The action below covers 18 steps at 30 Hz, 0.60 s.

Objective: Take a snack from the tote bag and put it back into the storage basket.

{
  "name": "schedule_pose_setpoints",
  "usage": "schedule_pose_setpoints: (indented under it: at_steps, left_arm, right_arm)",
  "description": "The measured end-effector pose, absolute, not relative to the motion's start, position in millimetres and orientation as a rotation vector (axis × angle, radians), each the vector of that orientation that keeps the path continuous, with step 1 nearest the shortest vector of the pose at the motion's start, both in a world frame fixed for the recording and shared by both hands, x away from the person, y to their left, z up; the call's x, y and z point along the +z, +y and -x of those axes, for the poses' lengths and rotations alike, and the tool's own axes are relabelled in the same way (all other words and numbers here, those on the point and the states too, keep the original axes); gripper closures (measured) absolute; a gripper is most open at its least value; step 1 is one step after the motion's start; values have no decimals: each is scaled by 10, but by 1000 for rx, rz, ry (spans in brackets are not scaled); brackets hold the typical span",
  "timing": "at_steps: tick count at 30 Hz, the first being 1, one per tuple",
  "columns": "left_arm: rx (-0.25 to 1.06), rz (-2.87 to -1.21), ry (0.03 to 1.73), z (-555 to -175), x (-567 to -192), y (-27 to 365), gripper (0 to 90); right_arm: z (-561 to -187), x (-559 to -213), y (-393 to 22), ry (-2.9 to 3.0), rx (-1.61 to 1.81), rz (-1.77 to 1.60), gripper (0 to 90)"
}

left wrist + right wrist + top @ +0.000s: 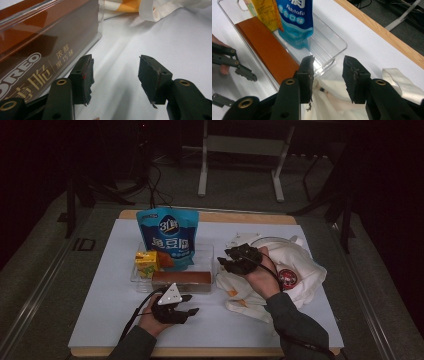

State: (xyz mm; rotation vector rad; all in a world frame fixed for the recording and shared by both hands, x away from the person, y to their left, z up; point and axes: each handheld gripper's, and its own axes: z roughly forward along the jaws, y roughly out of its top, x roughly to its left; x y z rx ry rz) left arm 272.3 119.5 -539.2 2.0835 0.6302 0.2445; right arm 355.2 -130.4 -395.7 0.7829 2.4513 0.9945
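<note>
Dim high view, brighter close gripper views.

The high view is underexposed: the far floor and side edges are lost in near-black, and only the white table (260, 320) is lit, dully and with soft grain. In the left gripper view the table is brightly and evenly lit; soft shadows are cast toward the near edge beneath the jaws, a pale glare runs along the clear tray (75, 15) rim, and the far cloth bag (160, 10) is rendered slightly soft. In the right gripper view, highlights are seen on the tray wall, and the near jaws are slightly blurred.
</note>
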Motion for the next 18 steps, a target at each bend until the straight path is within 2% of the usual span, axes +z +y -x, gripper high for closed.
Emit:
schedule_pose_setpoints:
  at_steps: [18]
  left_arm:
    - [244,-2086,630,-2725,-5392,1196,456]
  right_arm:
    - [-3492,-3954,-1627,2425,996,-832,610]
